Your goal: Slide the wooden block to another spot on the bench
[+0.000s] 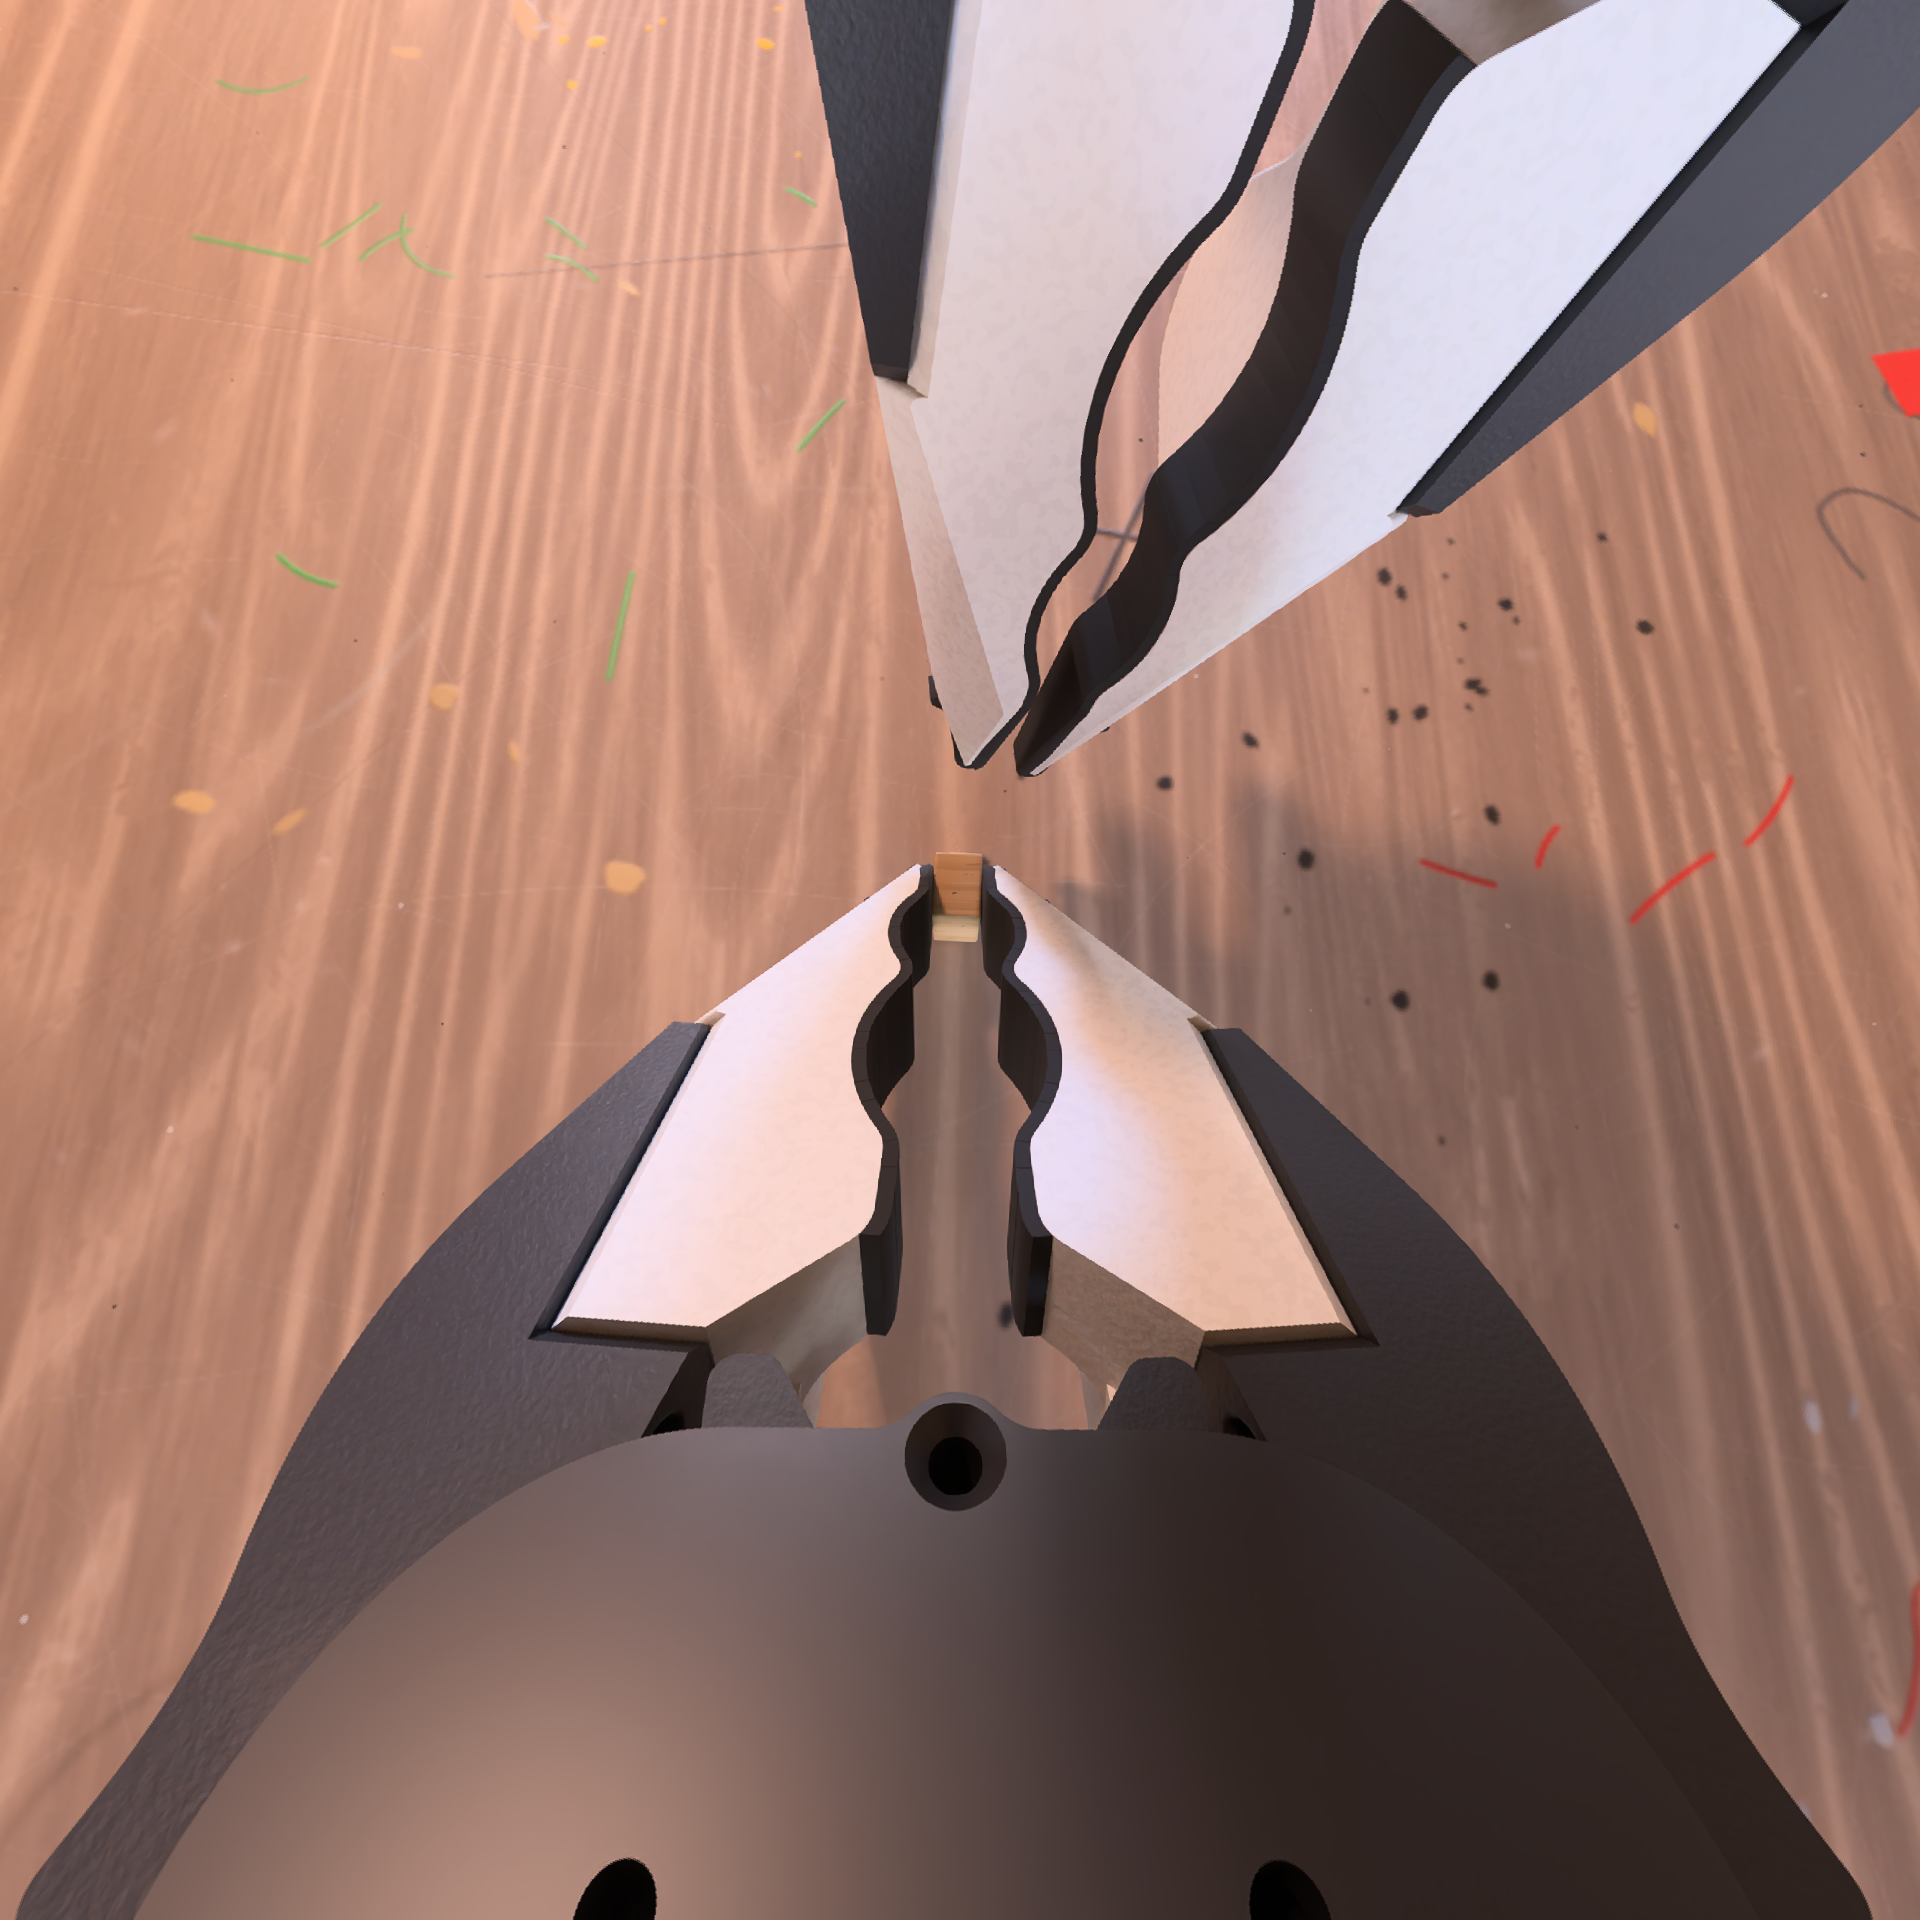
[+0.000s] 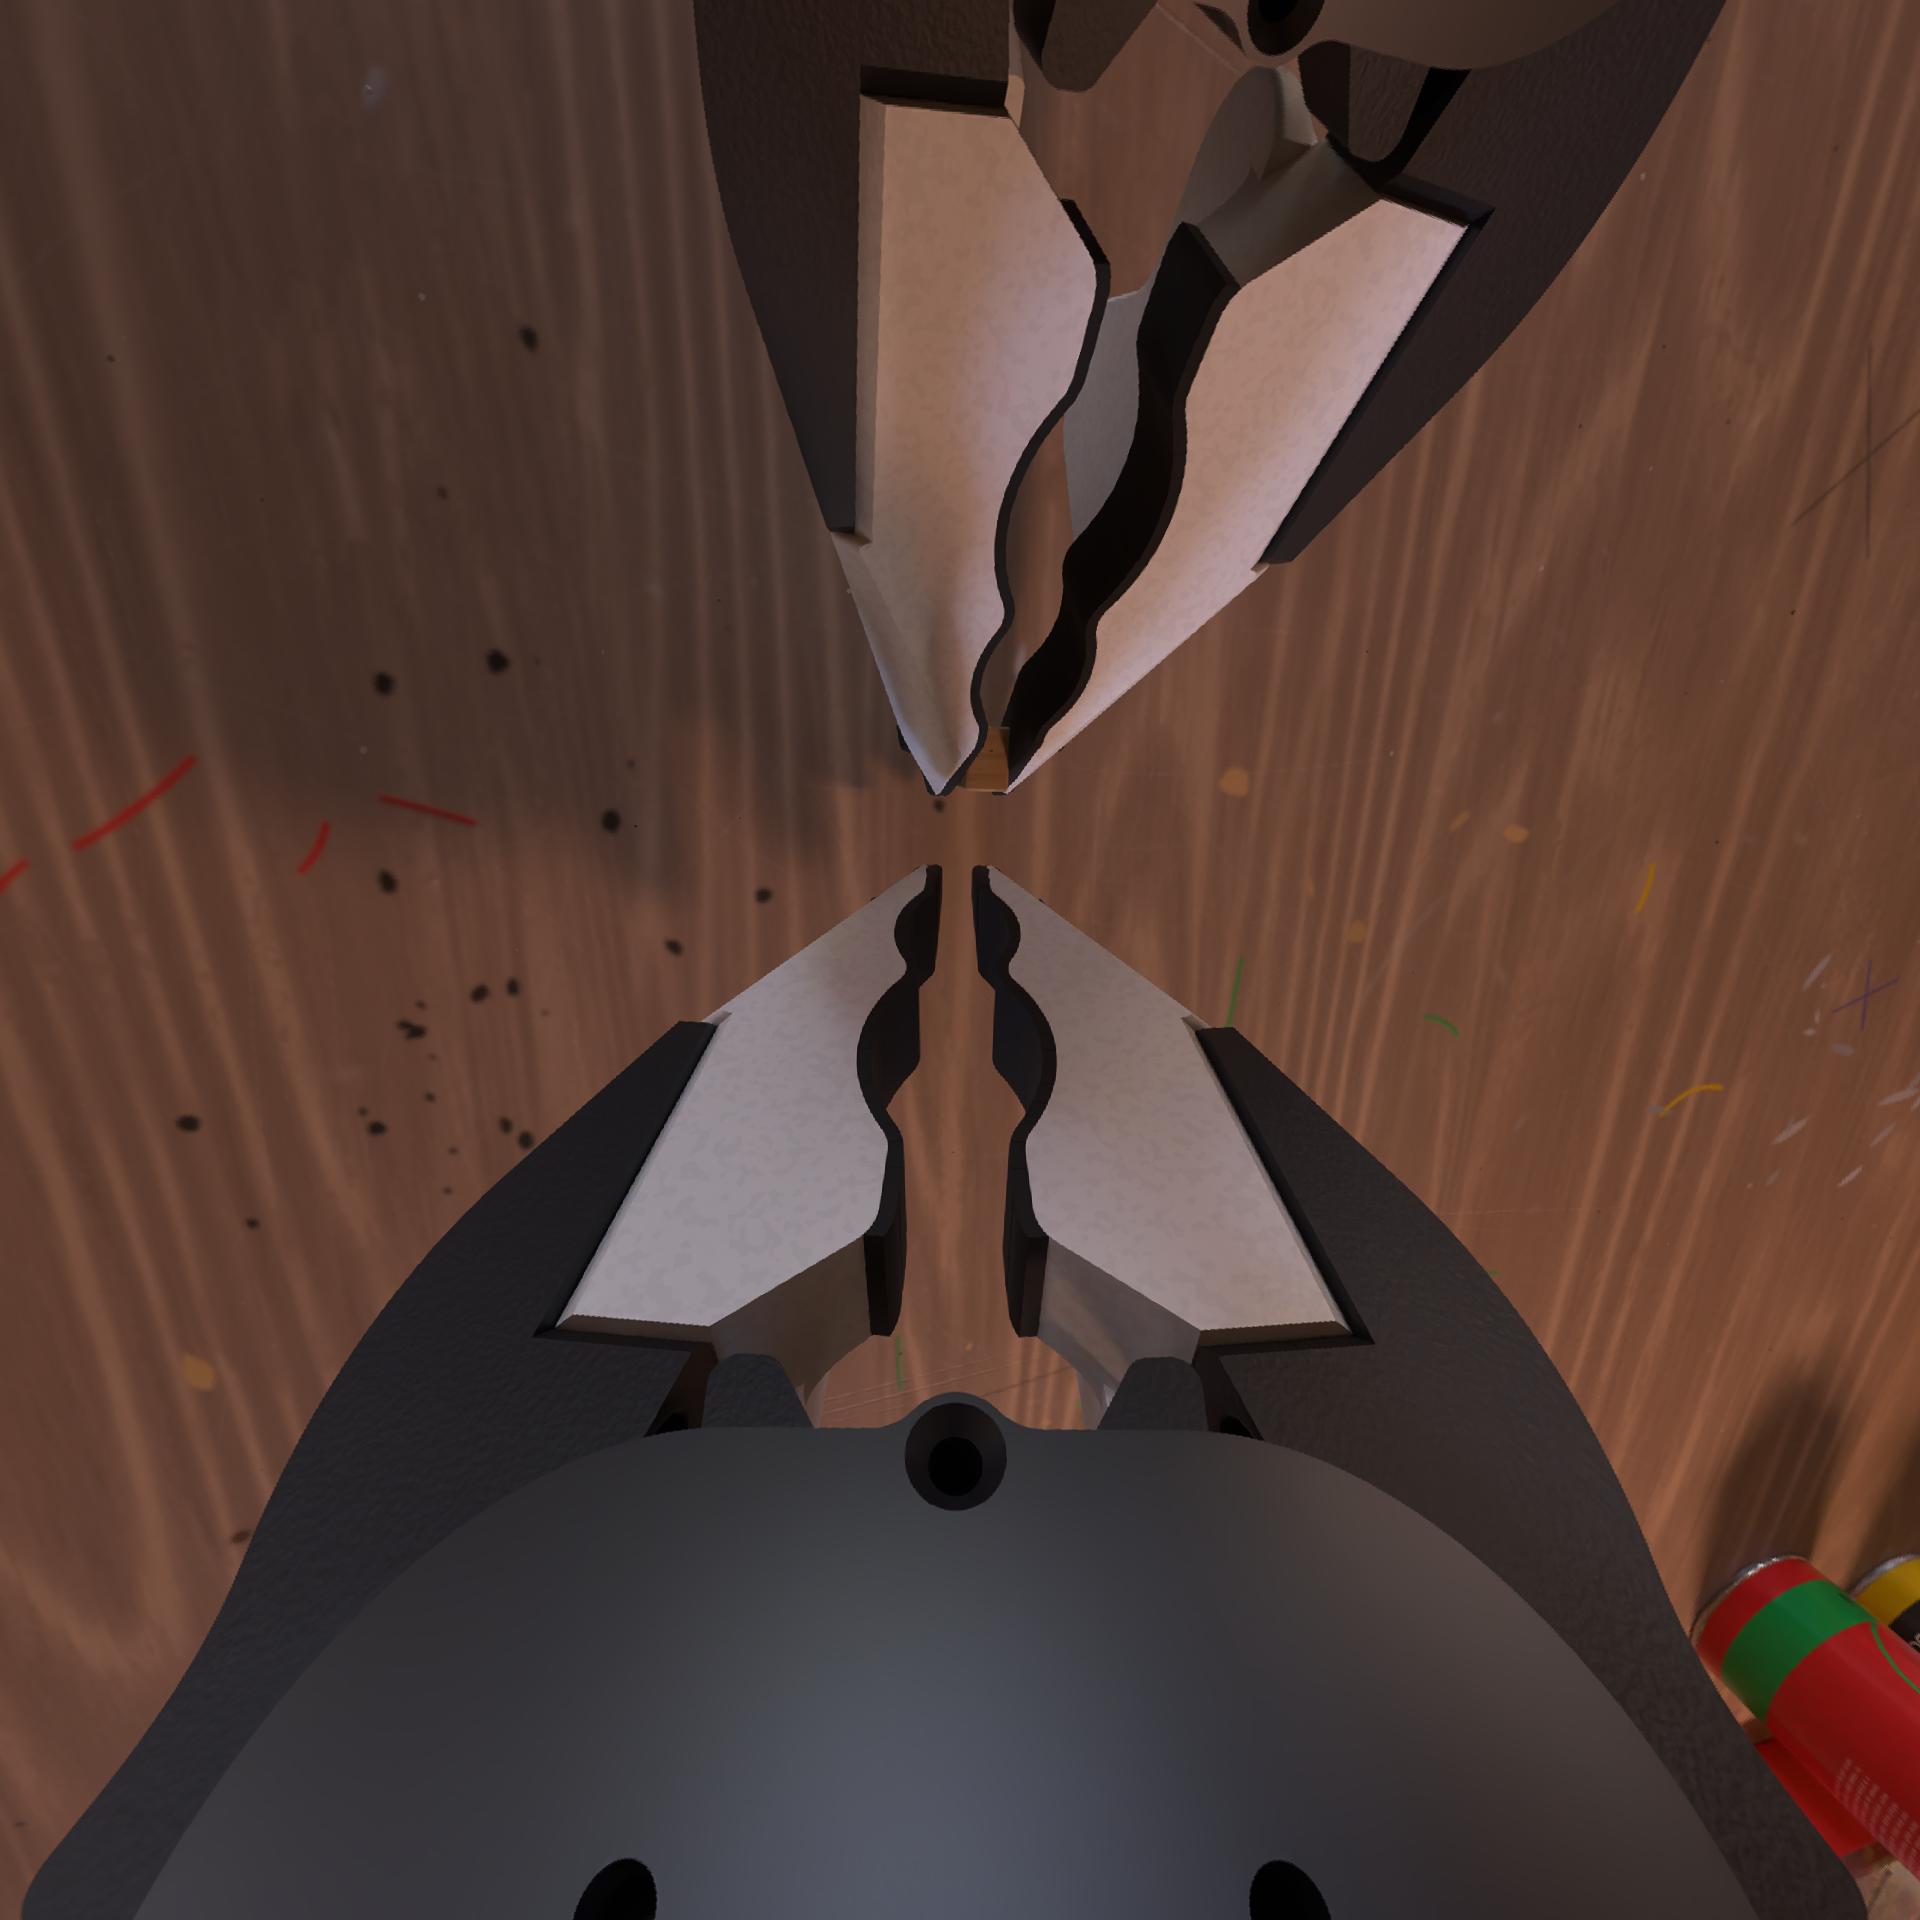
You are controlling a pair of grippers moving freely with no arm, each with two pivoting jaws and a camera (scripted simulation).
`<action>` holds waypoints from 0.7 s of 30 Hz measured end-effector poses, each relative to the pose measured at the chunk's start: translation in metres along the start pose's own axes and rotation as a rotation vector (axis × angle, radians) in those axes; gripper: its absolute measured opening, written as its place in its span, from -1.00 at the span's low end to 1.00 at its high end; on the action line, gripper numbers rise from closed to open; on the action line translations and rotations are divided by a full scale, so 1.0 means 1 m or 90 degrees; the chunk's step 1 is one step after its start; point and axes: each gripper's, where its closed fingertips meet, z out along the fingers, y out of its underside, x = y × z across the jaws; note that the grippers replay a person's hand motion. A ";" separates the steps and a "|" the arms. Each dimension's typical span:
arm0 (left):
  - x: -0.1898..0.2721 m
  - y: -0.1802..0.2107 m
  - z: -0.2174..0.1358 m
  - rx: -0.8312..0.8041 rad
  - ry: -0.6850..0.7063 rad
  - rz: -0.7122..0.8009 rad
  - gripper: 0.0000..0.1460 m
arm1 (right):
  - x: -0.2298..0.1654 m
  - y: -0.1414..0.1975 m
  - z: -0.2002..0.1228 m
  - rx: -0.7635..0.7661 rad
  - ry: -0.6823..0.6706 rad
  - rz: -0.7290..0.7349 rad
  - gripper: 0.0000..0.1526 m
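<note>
The wooden block (image 1: 957,891) is small and light brown. It sits pinched between the fingertips of my left gripper (image 1: 957,883), which is shut on it low over the wooden bench (image 1: 364,987). My right gripper (image 1: 995,767) points at it from the far side, tip to tip, a short gap away. In the right wrist view my right gripper (image 2: 957,878) has its jaws almost together with nothing between them. The left gripper (image 2: 977,781) shows opposite with the block (image 2: 987,771) at its tips.
A red can with a green band (image 2: 1818,1683) lies at the lower right beside a yellow and black can (image 2: 1896,1590). A red scrap (image 1: 1903,379) sits at the right edge. Green, red and black flecks mark the bench.
</note>
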 end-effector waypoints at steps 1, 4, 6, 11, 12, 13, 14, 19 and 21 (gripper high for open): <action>0.000 0.000 0.000 0.000 0.000 0.000 -0.89 | 0.000 0.000 0.000 0.000 -0.001 0.000 -0.93; 0.000 0.000 0.000 0.000 -0.002 0.002 -0.89 | 0.000 0.000 0.000 -0.001 0.002 -0.001 -0.93; 0.000 0.000 0.000 0.000 -0.001 0.002 -0.89 | 0.000 0.000 0.000 -0.001 0.001 0.000 -0.93; 0.001 0.000 0.000 0.000 -0.001 0.002 -0.89 | 0.000 0.000 -0.001 0.002 0.000 0.003 -0.93; 0.003 0.001 -0.001 0.001 -0.003 0.003 -0.89 | 0.003 0.001 -0.001 0.004 0.000 0.003 -0.93; 0.004 0.001 -0.001 0.001 -0.003 0.003 -0.89 | 0.003 0.001 0.000 0.005 -0.002 0.002 -0.93; 0.004 0.001 -0.001 0.001 -0.003 0.003 -0.89 | 0.003 0.001 0.000 0.006 -0.003 0.002 -0.93; 0.004 0.001 -0.001 0.001 -0.004 0.005 -0.89 | 0.003 0.002 0.001 0.004 -0.014 0.011 -0.93; 0.004 0.001 -0.001 0.001 -0.006 0.007 -0.89 | 0.003 0.001 0.001 0.005 -0.016 0.014 -0.93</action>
